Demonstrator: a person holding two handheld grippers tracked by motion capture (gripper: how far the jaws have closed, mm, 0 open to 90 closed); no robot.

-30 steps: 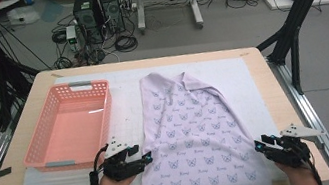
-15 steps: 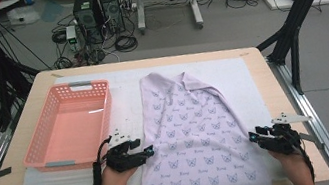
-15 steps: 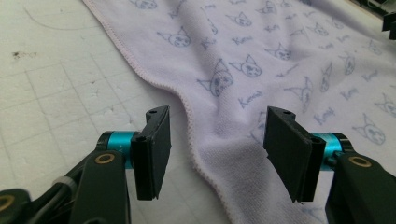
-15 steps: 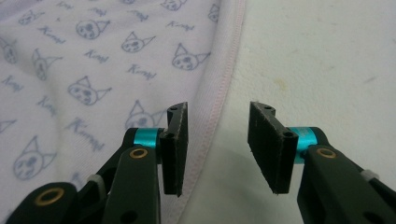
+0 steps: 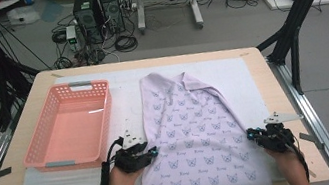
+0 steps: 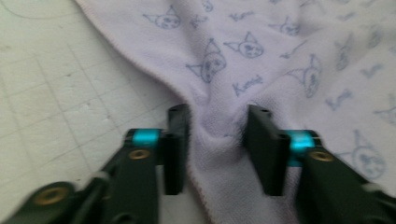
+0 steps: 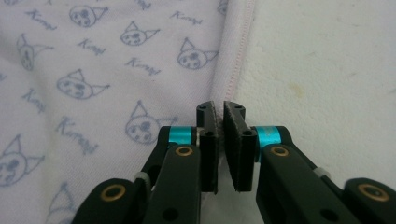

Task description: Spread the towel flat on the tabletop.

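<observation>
A pale lilac garment (image 5: 194,128) printed with small cat faces lies flat on the white mat, collar at the far end. My left gripper (image 5: 150,154) sits at the garment's left edge near the hem. In the left gripper view its jaws (image 6: 217,116) have just been closing, and a puckered fold of the fabric (image 6: 261,60) is squeezed between them. My right gripper (image 5: 253,134) is at the garment's right edge. In the right gripper view its jaws (image 7: 220,109) have just closed on the stitched side hem (image 7: 231,70).
A pink plastic basket (image 5: 40,149) stands empty at the left of the table, close to my left hand. A white mat (image 5: 240,74) covers most of the wooden table (image 5: 286,102). Black frame legs, computers and cables stand on the floor beyond.
My right gripper has slid left to the garment's right edge. Both pairs of jaws have closed from wide apart onto the fabric. The left hand has stayed in place.
</observation>
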